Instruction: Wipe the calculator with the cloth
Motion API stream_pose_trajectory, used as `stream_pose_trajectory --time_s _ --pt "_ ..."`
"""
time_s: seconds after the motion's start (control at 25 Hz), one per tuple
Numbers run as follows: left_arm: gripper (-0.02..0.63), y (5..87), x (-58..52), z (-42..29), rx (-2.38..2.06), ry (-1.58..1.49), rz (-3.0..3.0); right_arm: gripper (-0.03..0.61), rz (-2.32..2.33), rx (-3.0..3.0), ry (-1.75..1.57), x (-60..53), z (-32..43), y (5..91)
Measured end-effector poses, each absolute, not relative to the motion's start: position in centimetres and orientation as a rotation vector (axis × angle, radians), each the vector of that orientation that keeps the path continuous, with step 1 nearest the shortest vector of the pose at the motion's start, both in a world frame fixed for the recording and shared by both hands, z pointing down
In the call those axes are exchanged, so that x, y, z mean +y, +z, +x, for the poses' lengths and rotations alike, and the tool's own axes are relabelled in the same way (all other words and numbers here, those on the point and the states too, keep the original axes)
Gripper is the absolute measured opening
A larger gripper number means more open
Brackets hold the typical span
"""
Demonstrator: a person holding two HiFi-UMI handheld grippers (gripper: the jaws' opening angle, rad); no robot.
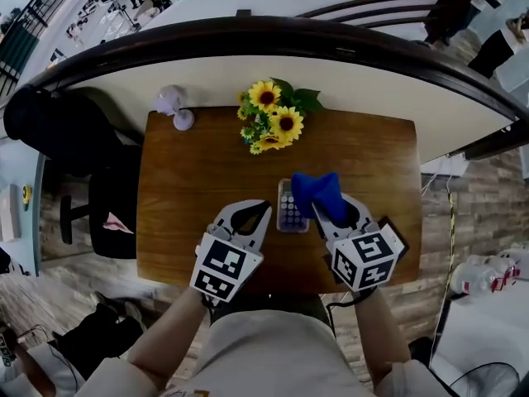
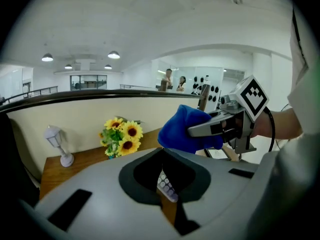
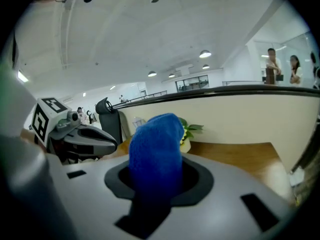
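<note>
A small grey calculator lies flat near the front middle of the brown table. My right gripper is shut on a bunched blue cloth, which hangs over the calculator's upper right part. In the right gripper view the cloth sticks up from between the jaws and hides their tips. My left gripper sits just left of the calculator, jaws shut, nothing held. Through the thin slit of the left gripper I see calculator keys, and the cloth beyond.
A bunch of sunflowers stands at the table's back middle, a small white lamp at the back left corner. A black chair stands left of the table. A curved wall and railing run behind it.
</note>
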State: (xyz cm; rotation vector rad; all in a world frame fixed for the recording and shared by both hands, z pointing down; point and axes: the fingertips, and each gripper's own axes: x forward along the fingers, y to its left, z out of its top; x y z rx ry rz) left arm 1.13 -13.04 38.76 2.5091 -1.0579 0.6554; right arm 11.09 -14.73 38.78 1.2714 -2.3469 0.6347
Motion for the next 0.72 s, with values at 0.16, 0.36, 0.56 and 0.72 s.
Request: stream_pose_trajectory --time_s 0.16,0.36,0.56,0.72 --pt "0.006 43.0 -13.2 1.9 -1.002 0.694 2.453 0.129 1.224 -2.316 0.668 -15.8 10.3 42.7" --pt "0.006 48.5 -13.5 2.7 -0.956 0.729 2.378 0.129 1.173 -2.292 0.703 -16.8 9.5 47.2" --pt "0.006 53.6 -13.5 3.6 -0.915 0.753 2.312 0.129 1.137 -2.266 0.739 -17.6 9.2 51.6" --pt "0.006 56.7 -13.5 4.1 -0.893 0.768 2.274 0.129 1.107 -2.25 0.755 -18.1 8.9 54.3"
